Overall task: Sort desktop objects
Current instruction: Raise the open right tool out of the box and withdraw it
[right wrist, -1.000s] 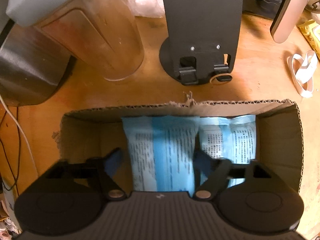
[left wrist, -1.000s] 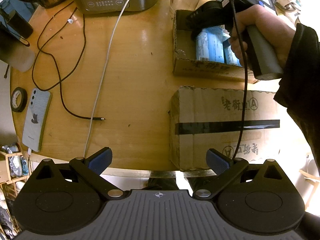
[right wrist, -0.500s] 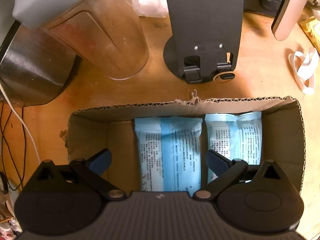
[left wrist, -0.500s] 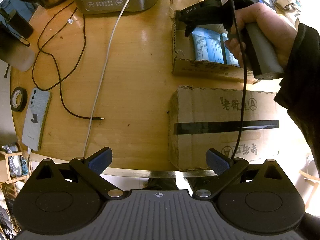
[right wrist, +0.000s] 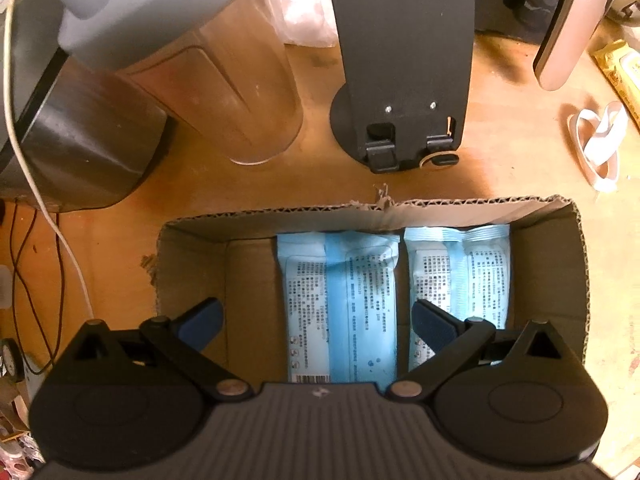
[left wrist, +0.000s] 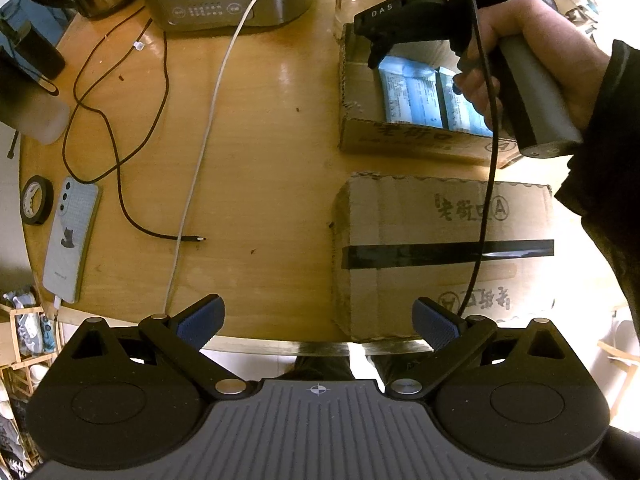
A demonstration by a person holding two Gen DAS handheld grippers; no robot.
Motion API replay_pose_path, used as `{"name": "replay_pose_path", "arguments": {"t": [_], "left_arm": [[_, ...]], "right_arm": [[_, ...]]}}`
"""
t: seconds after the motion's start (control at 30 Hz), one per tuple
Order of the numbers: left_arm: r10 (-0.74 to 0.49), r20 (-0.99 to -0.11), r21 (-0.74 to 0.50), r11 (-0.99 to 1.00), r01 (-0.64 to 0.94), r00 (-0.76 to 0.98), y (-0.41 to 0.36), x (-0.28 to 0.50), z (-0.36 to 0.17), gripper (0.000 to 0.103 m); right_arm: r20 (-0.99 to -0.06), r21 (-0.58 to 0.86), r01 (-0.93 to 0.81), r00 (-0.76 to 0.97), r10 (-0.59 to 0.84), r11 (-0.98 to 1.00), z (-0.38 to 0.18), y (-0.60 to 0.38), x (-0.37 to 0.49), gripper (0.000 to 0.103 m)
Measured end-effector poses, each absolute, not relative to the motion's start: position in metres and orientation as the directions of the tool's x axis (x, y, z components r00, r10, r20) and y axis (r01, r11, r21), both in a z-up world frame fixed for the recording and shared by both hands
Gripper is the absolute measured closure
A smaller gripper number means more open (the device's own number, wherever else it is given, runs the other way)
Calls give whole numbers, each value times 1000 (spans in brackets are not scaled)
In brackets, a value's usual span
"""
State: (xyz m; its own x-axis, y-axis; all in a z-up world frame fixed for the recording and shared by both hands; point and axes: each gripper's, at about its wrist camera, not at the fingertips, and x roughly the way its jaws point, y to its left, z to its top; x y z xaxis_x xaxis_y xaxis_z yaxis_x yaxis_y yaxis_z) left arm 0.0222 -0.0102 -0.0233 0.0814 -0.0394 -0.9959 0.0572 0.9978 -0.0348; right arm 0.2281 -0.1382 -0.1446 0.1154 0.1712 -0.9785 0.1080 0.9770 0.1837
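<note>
The counter [left wrist: 272, 152] carries plenty, but the open box [right wrist: 560, 264] is the landmark here, with a taped box [left wrist: 440, 248] just on its near side. Over the open box hangs the right tool [right wrist: 316, 320], fingers spread wide and nothing between them. Judging from that, a pack has been delivered and this is the gap between one drop-off and the next pick.

Inside the box lie two blue packs side by side, flat on the floor of it: the left pack [right wrist: 340, 300] sits right under the gap of the right tool, the right pack [right wrist: 460, 264] partly under its right finger. The left end of the box is bare cardboard.

The left tool [left wrist: 316, 316] is spread too and holds nothing, well on the near side of the box at the counter's edge.

The next move, as I read it, calls for lifting clear of the box walls and picking a fresh target left of the box: the phone [left wrist: 72, 236], the tape roll [left wrist: 36, 200], or the cable [left wrist: 120, 152].
</note>
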Motion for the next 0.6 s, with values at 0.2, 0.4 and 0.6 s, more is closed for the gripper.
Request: {"name": "replay_pose_path", "arguments": {"t": [0.2, 0.4, 0.6], "left_arm": [[-40, -995, -35, 998, 58, 86, -12, 22, -22, 0], [-41, -995, -35, 998, 58, 92, -14, 22, -21, 0], [-40, -995, -34, 998, 57, 95, -15, 21, -19, 0]], "right_arm": [[-978, 183, 97, 115, 172, 978, -134, -144, 226, 0], [-977, 186, 96, 126, 174, 978, -110, -158, 220, 0], [-975, 186, 95, 139, 172, 978, -95, -165, 218, 0]]}}
